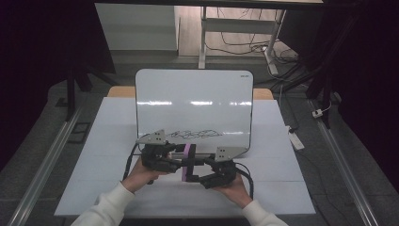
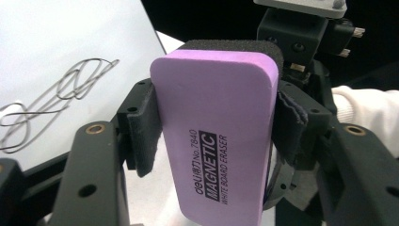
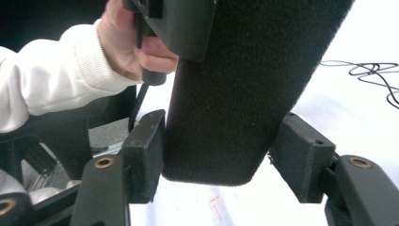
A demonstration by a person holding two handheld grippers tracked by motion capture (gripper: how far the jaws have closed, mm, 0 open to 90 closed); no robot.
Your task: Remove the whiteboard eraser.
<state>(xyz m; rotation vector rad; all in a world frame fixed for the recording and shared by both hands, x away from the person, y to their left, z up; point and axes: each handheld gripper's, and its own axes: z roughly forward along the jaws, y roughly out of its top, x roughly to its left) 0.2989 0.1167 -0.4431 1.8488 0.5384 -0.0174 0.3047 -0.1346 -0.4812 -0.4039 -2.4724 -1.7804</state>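
Note:
A purple magnetic whiteboard eraser with a black felt back is held above the table's front, between both grippers. My left gripper is shut on the eraser; its pads press both long sides and the purple face points at its camera. My right gripper stands open around the eraser's felt end: one pad touches it, the other pad stands slightly off. Just behind lies a whiteboard with a black scribble near its front edge.
The whiteboard rests on a white table between two floor rails. A desk frame and loose cables lie on the floor beyond it. A power strip sits off the table's right edge.

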